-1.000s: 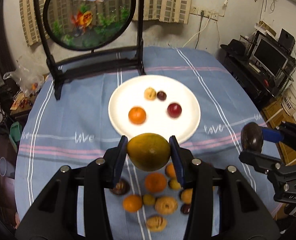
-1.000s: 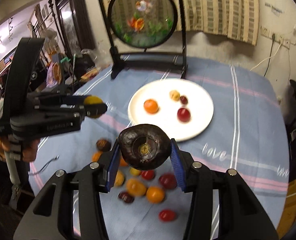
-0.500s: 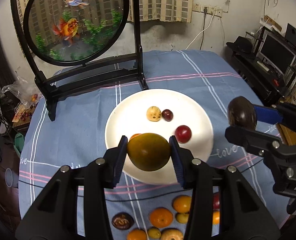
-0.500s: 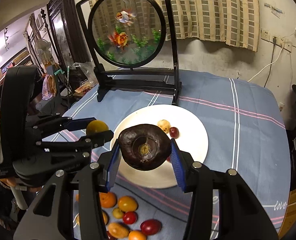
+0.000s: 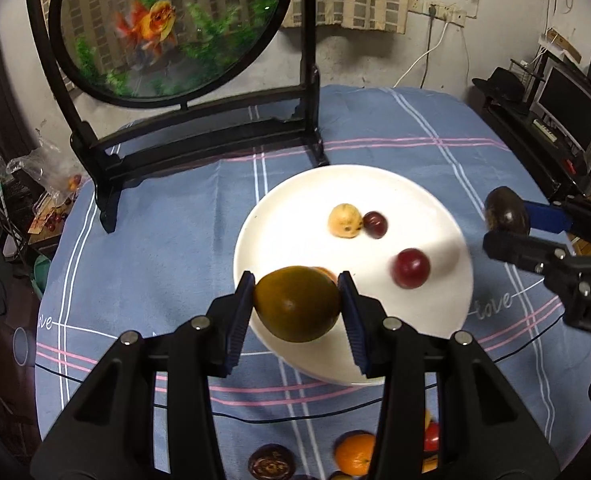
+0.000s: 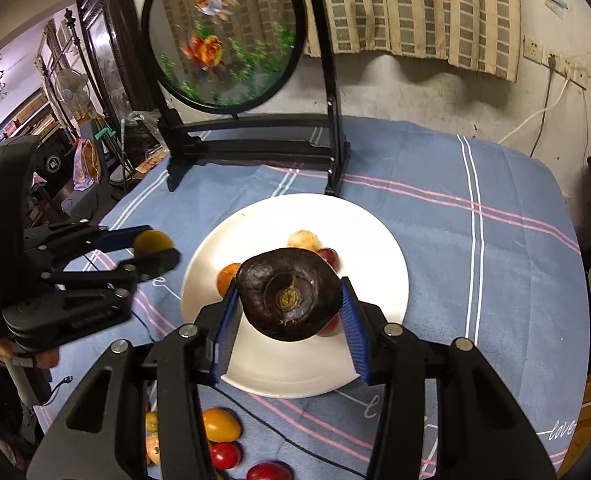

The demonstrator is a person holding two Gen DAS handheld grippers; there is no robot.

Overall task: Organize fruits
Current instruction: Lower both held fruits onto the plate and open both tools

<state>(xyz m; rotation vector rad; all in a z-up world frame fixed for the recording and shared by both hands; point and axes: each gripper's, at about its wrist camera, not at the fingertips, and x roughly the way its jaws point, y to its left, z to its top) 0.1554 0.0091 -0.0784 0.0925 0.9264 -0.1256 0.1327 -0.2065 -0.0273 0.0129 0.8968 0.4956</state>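
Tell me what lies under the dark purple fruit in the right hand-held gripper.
Below the dark purple fruit is the white plate. An orange fruit and a red fruit peek out; whatever lies directly beneath is covered.

Table under blue cloth (image 5: 167,240) with white and pink stripes. White plate (image 5: 295,208) near the middle. Black stand (image 5: 215,136) with round fish panel toward the far edge, just beyond the plate. Loose fruit (image 6: 221,424) on the cloth at the near edge. Thin black cable (image 5: 255,418) crosses the near part.
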